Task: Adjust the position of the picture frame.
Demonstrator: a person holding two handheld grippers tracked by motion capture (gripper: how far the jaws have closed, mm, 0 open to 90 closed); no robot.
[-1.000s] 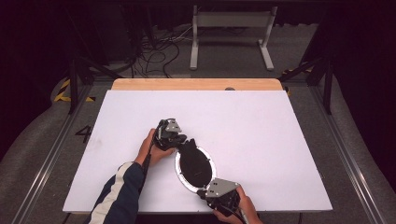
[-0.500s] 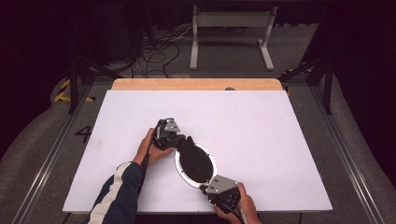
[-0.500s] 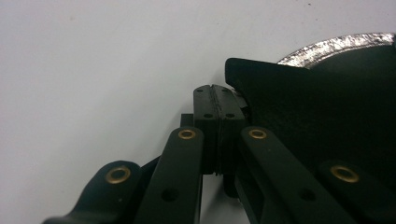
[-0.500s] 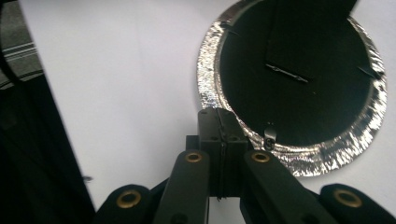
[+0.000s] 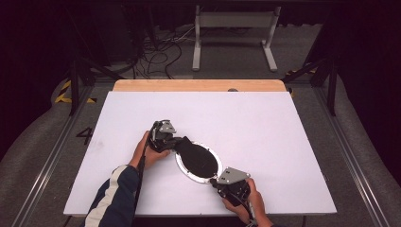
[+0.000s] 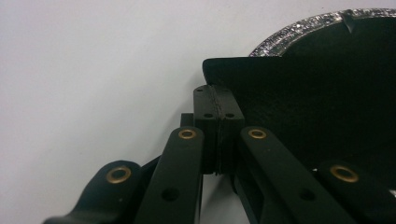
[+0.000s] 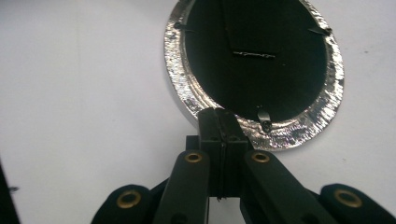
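Note:
An oval picture frame with a silver rim (image 5: 185, 172) lies face down on the white table (image 5: 265, 118), its black backing (image 7: 252, 84) upward. A black stand flap (image 6: 299, 98) reaches from the backing toward my left gripper (image 5: 177, 141). That gripper (image 6: 218, 91) is shut, its tips against the flap's near corner; I cannot tell whether flap material sits between the pads. My right gripper (image 5: 215, 181) is at the frame's opposite, near end. It (image 7: 220, 116) is shut too, tips resting over the silver rim (image 7: 180, 84) beside a small metal clip (image 7: 265, 119).
The white board has a wooden strip (image 5: 198, 85) along its far edge. Metal rails (image 5: 56, 151) run down both sides of the table. Cables (image 5: 161, 56) and a white stand (image 5: 234, 33) lie on the floor beyond.
My right gripper has slid a little along the table toward the frame's rim. The left gripper and the frame stay about where they were.

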